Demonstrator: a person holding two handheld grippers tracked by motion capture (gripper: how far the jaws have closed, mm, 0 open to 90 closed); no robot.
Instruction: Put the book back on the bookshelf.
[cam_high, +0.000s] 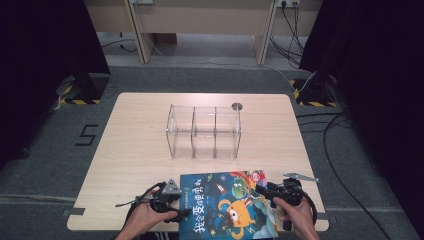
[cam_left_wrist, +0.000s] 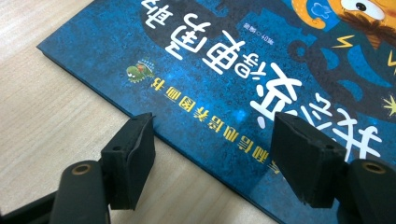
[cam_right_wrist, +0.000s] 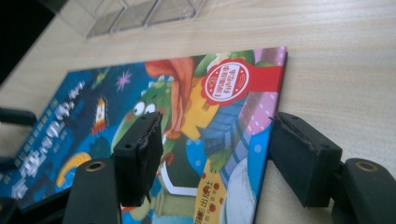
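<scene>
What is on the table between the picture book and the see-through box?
Nothing. In the high view, only bare wooden table lies between the picture book and the clear box.

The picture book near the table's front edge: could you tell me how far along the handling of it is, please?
Nothing looks done yet: the picture book lies flat on the table, and the clear divided holder behind it is empty. In hand: the left gripper and right gripper each straddle one side edge of the book, jaws open. Lifting it, perhaps into the holder, is left.
</scene>
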